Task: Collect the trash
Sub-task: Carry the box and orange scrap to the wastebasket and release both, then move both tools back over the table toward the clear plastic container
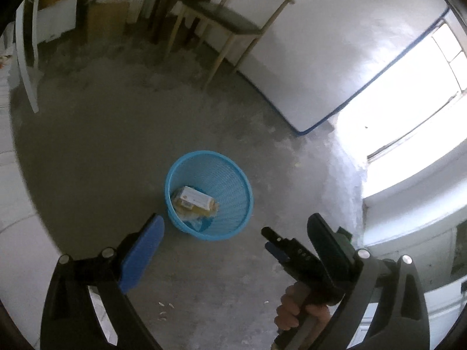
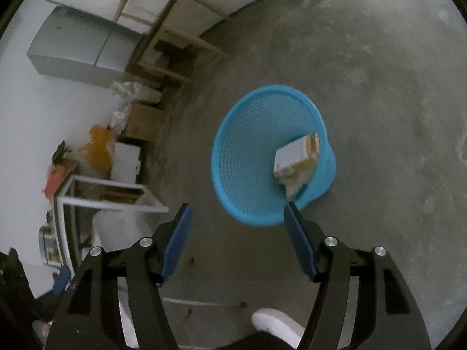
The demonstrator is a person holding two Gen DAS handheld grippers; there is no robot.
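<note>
I see the blue basket standing on the concrete floor, a white carton and yellow wrappers lying inside it. My left gripper and right gripper both hang above the basket's near rim, jaws spread wide and empty.

Grey concrete floor carries a blue bin ahead of the left jaws, a chair beyond it, pale scraps beneath the jaws.

the bin is blue plastic mesh, holding a cardboard box. the floor is rough, matt concrete. the chair looks wooden.
</note>
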